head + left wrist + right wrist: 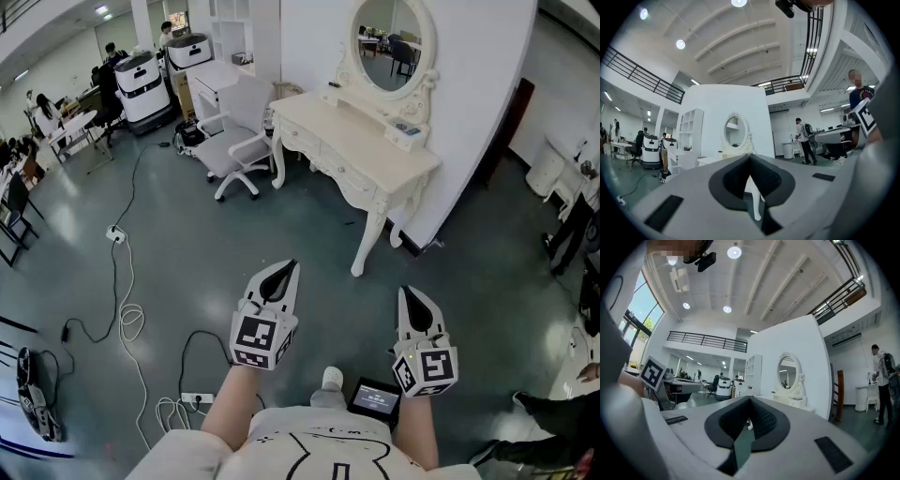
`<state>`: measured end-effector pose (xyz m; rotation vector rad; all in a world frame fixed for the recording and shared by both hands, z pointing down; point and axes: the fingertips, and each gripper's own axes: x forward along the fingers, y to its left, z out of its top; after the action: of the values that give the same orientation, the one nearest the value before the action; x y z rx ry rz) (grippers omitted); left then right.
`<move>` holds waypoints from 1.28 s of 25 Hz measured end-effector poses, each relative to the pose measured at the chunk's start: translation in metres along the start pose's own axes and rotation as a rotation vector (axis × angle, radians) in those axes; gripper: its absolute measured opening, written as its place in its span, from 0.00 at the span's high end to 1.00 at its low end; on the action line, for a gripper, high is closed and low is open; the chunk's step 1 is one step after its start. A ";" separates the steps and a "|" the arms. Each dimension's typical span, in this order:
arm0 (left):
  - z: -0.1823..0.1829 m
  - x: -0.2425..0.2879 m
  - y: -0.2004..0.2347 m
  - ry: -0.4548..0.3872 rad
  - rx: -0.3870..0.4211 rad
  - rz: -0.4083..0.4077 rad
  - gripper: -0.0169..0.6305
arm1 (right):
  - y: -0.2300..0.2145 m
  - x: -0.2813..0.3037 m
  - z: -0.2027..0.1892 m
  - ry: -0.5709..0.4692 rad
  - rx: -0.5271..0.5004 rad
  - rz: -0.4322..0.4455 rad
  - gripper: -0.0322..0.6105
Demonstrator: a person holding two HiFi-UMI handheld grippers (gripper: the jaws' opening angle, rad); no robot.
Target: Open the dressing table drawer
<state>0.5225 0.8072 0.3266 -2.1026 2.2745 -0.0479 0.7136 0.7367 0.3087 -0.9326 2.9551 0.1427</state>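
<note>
Looking steeply down, the head view shows the person's two bare forearms reaching forward over a grey floor, each holding a white gripper. The left gripper [287, 266] and the right gripper [410, 292] sit side by side, apart from each other, both held level and aimed at the dressing table [330, 125]. Each carries its marker cube at the rear, nearest the body.

The dressing table stands well away across the floor against a white wall, and its drawer [349, 174] sits flush with the carved front – shut. Only this view shows the tabletop from above, the white office chair [234, 142] beside it, a cable [123, 281] looping across the floor to a power strip [195, 397], and a small lit screen [376, 400] by the person's feet.

The two gripper views look out level instead, so they show what the head view cannot – the high ceiling with round lights and a railed mezzanine [705, 339]. The left gripper view frames the oval mirror [733, 132] just above its jaws and a person with a backpack [805, 140] further right.

In each gripper view the dark pads meet at the tip, so both claws are closed with nothing between them.
</note>
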 end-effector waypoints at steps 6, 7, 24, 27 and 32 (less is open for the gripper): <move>-0.002 0.035 0.006 0.014 0.001 0.001 0.96 | -0.023 0.028 -0.006 0.009 0.020 0.006 0.93; -0.002 0.043 0.007 0.015 0.001 0.003 0.96 | -0.029 0.035 -0.008 0.011 0.022 0.010 0.93; -0.010 0.166 0.034 0.018 -0.001 0.128 0.96 | -0.122 0.157 -0.024 0.003 0.026 0.140 0.93; -0.014 0.183 0.044 0.018 -0.006 0.143 0.96 | -0.128 0.176 -0.031 0.005 0.029 0.158 0.93; -0.017 0.211 0.068 0.014 -0.006 0.155 0.96 | -0.134 0.210 -0.037 0.006 0.028 0.173 0.93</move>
<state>0.4377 0.6021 0.3377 -1.9267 2.4403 -0.0507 0.6177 0.5041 0.3216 -0.6753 3.0318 0.1031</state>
